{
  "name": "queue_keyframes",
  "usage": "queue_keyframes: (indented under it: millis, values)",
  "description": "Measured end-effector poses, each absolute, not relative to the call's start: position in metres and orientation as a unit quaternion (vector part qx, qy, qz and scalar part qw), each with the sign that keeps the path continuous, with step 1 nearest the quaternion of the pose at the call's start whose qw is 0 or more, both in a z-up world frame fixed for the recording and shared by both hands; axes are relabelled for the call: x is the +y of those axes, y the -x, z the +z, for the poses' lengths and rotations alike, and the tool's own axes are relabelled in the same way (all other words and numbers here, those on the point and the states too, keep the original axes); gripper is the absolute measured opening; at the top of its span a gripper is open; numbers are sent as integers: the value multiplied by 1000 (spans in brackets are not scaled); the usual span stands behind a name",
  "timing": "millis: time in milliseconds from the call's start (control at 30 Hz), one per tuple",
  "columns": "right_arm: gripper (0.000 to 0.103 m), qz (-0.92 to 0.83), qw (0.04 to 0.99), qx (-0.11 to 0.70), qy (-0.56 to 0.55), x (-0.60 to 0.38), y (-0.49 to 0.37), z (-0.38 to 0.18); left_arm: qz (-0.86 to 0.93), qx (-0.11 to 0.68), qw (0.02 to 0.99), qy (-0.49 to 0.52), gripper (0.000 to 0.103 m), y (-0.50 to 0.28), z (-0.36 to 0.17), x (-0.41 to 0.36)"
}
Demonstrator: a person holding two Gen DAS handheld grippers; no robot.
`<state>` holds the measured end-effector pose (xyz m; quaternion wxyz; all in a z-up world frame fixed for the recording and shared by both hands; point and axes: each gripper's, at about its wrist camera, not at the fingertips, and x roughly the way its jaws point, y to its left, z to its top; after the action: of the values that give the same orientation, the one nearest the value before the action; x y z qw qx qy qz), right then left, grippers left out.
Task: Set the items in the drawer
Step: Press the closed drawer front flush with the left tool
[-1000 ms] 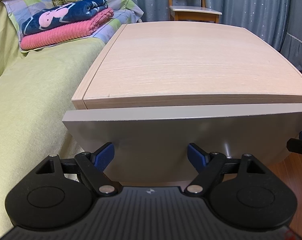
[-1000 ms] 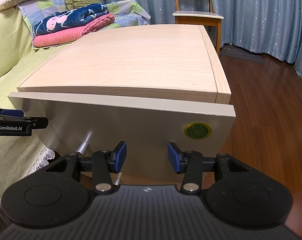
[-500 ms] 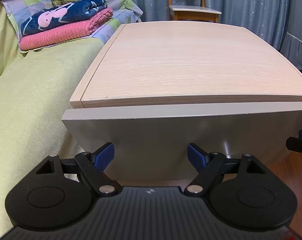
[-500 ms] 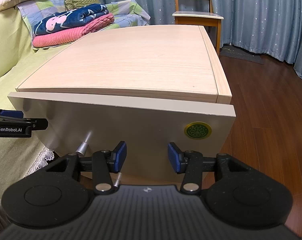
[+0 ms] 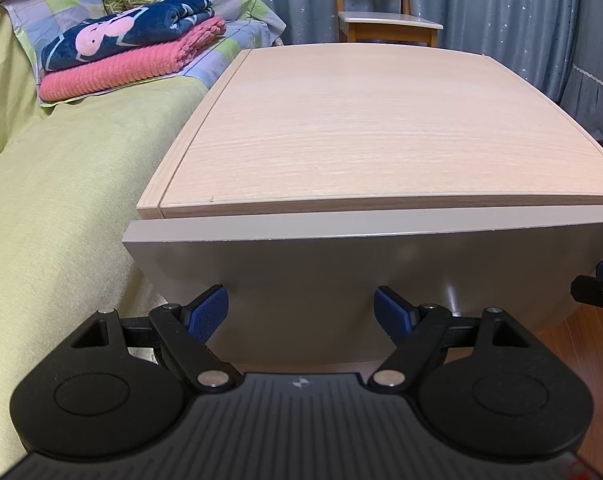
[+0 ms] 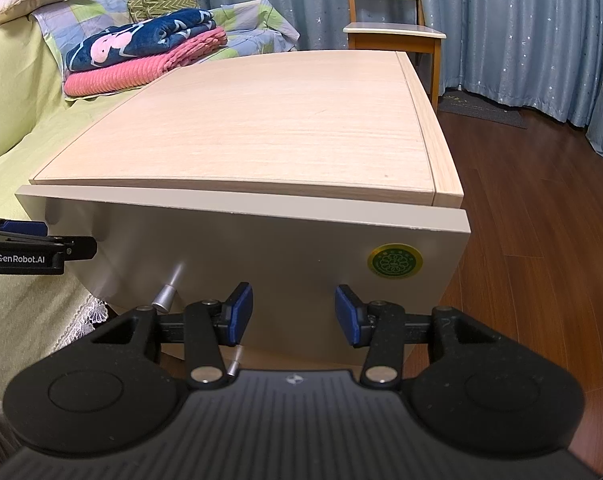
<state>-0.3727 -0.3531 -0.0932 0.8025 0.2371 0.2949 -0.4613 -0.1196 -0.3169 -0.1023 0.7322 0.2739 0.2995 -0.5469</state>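
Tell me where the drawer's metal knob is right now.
In the right wrist view, the metal knob juts from the lower left of the drawer front, just left of the open right gripper.

Drawer front [image 6: 237, 240]: flat pale grey-beige panel with a satin sheen, mounted directly below the light wood-grain top of the cabinet [image 6: 261, 128]. The panel's upper edge stands forward of the cabinet top's front lip and overhangs the top at both ends; whether a gap is open behind it cannot be told. Panel upright, lower part cut off from view.

Knob [image 6: 166, 298]: short brushed-metal cylinder projecting from the drawer front, left of the panel's centre in the right wrist view; its reflection shows as a pale streak above it.

Sticker [image 6: 394, 261]: round, gold rim, green centre, near the panel's right end. Text illegible.
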Motion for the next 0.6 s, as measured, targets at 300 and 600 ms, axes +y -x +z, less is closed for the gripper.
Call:
queue_keyframes:
  millis: [300, 600]
  values:
    - [41, -468, 799, 283, -251, -357, 373, -93, -546, 300, 731, -279, 83, 118, -101, -322]
    - [42, -492, 782, 267, -274, -358, 369, -92, -542, 312, 726, -284, 83, 116, -98, -327]
